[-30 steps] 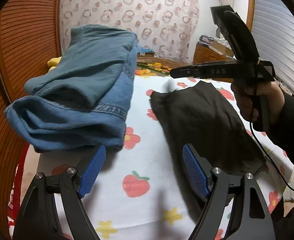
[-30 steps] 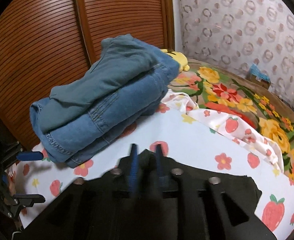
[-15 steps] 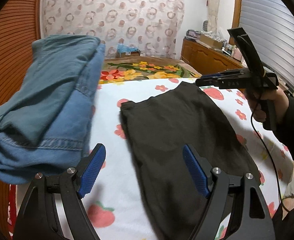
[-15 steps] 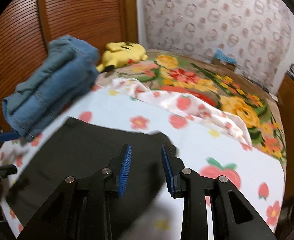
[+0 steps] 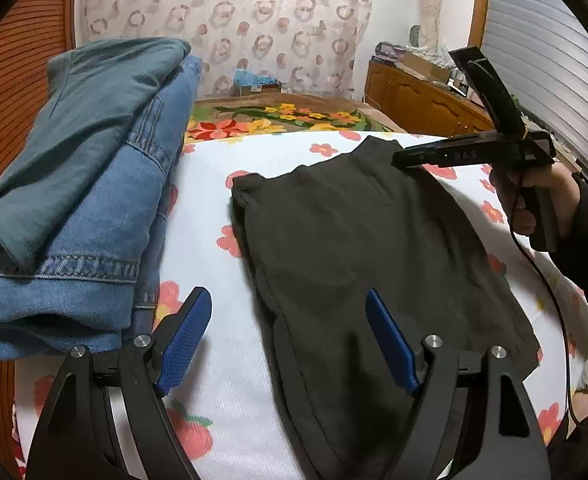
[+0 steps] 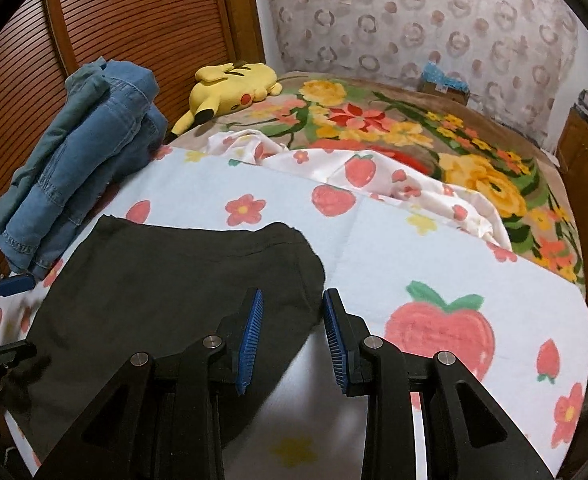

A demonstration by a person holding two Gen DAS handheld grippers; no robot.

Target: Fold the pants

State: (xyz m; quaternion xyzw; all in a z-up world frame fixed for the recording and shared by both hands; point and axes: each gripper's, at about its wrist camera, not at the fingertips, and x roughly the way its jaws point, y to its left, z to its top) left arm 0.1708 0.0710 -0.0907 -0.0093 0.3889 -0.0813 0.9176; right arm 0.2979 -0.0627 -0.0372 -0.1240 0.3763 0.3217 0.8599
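On the strawberry-print sheet [image 6: 434,240] your black pants [image 5: 366,248] lie flat, long axis running away from your left hand-held gripper [image 5: 290,340], spread wide over the near end. Your right hand-held gripper [image 6: 290,338], part-spread and empty, hovers nearer the far corner, beside the folded jeans [image 5: 78,184].
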